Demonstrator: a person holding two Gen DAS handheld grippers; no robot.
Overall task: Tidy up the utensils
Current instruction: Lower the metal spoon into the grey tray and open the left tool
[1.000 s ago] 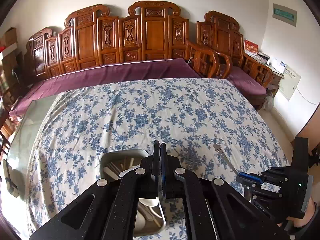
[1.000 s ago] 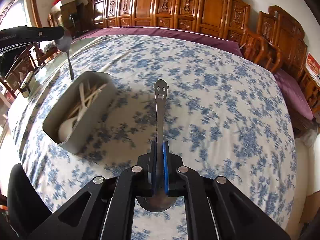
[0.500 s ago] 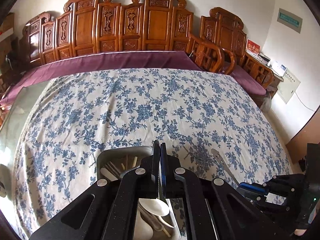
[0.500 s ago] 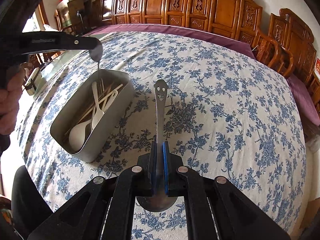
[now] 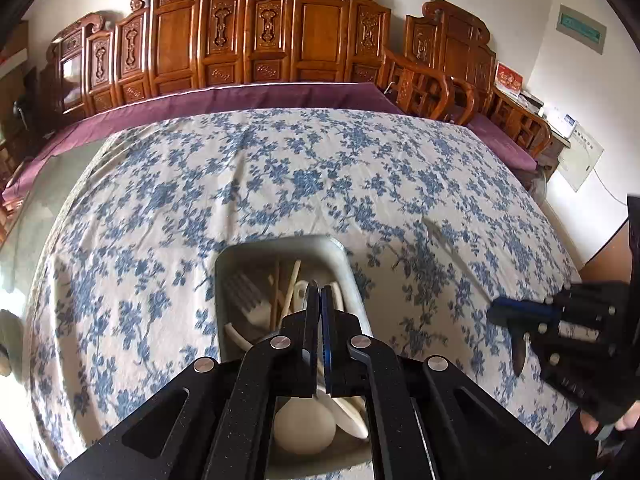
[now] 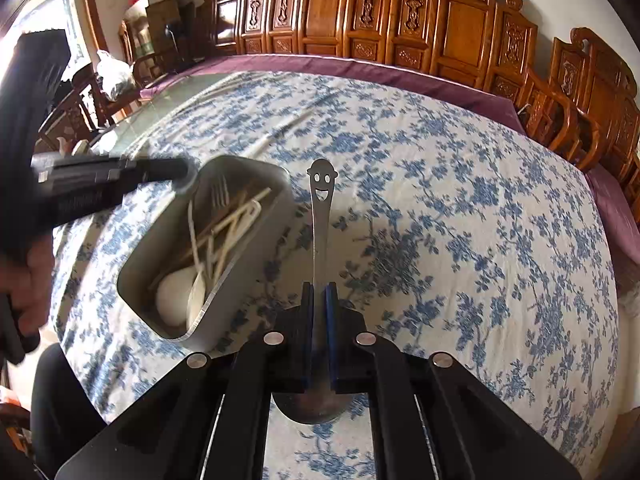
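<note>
While the left gripper (image 5: 320,294) hangs closed over the grey utensil bin (image 5: 280,246), we note a metal piece pinched at its tip; what that piece is we cannot tell, as it shows only as a blur at the bin's far rim in the right wrist view. The right gripper (image 6: 319,292) is clamped on a steel spoon (image 6: 322,216), bowl behind the jaws and smiley-faced handle pointing ahead, with the bin just to its left on the tabletop (image 6: 460,208).

Risks, in our judgement:
- The left piece, released at the rim, may tip outside the bin.
- The crowded white cutlery (image 6: 208,248) may block either item from settling.
- Both grippers converging on one bin may collide.
- The spoon's thin handle may pivot in the grip.
</note>
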